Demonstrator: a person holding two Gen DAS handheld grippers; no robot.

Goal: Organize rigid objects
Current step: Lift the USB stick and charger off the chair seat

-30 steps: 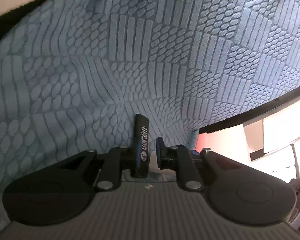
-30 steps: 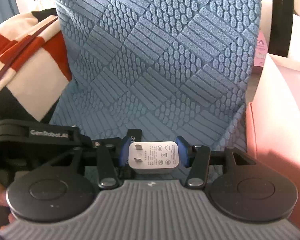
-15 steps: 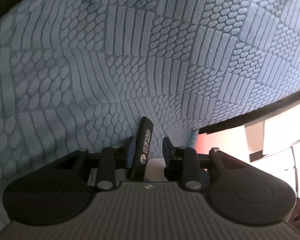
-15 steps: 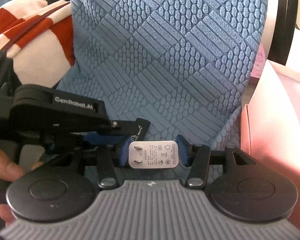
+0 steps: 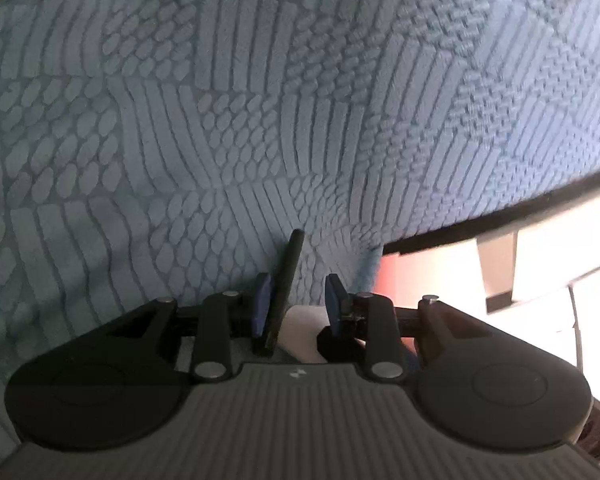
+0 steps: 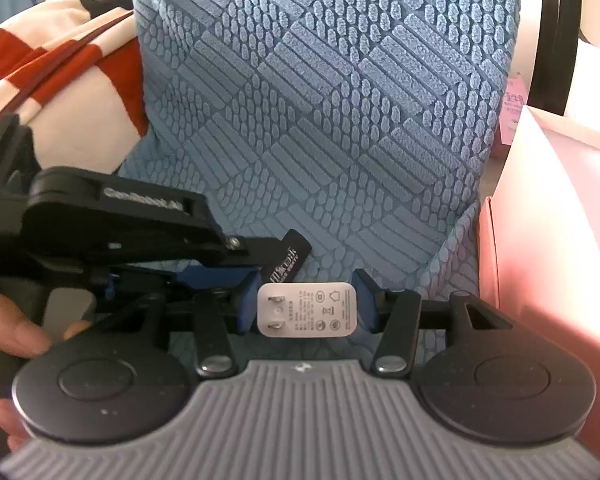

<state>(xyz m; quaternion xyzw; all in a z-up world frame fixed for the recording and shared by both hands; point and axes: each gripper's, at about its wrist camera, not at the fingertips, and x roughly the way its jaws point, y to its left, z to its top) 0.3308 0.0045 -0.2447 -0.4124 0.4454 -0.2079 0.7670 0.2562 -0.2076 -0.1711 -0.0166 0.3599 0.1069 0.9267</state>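
White charger [image 6: 307, 309] clamped between right fingers [image 6: 247, 300].

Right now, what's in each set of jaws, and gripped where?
Right gripper: white charger, pads on its two short sides. Left gripper: open, black stick only leaning on one pad, not clamped.

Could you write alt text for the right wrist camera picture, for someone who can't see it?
The right tongs grip a white plug adapter above a blue textured cushion. The left tongs reach in beside them with a flat black stick; a pink box stands right.
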